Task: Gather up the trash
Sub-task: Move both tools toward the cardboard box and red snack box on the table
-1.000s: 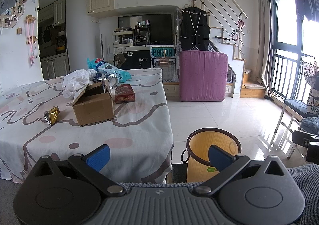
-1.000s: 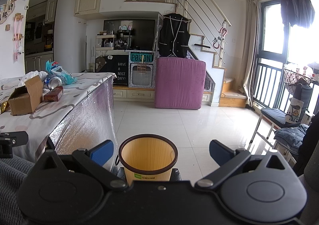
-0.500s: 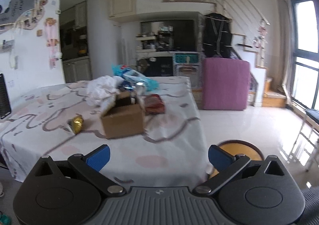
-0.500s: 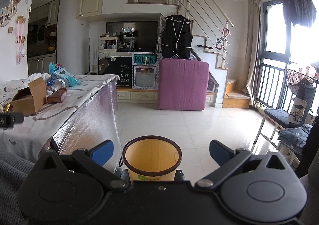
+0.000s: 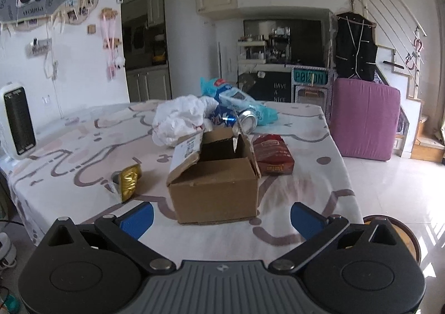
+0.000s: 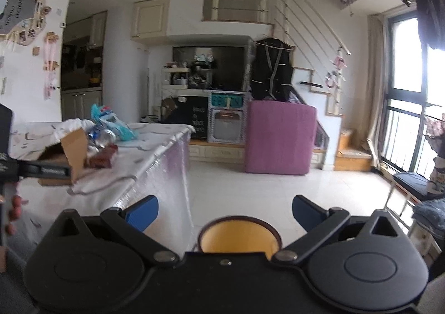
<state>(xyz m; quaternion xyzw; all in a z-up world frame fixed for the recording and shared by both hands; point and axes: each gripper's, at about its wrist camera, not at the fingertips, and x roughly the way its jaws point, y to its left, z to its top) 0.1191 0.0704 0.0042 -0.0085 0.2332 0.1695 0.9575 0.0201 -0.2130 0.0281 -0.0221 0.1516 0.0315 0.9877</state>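
Observation:
Trash lies on the table point(image 5: 83, 147): an open cardboard box point(image 5: 217, 188), a gold foil wrapper point(image 5: 128, 182), a red snack packet point(image 5: 274, 155), a crumpled white plastic bag point(image 5: 180, 119), a metal can point(image 5: 247, 122) and a blue wrapper point(image 5: 239, 99). My left gripper point(image 5: 221, 220) is open and empty, just in front of the box. A yellow bin point(image 6: 239, 236) with a dark rim stands on the floor below my right gripper point(image 6: 224, 212), which is open and empty. The bin's rim also shows in the left wrist view point(image 5: 389, 222).
A white heater point(image 5: 15, 122) stands at the table's left edge. A purple cushion block point(image 6: 279, 137) sits on the floor behind. A chair point(image 6: 414, 183) stands by the window at right. Stairs rise behind the purple block.
My left gripper has swung left and forward over the table toward the cardboard box. My right gripper has risen a little above the bin. Both stay open.

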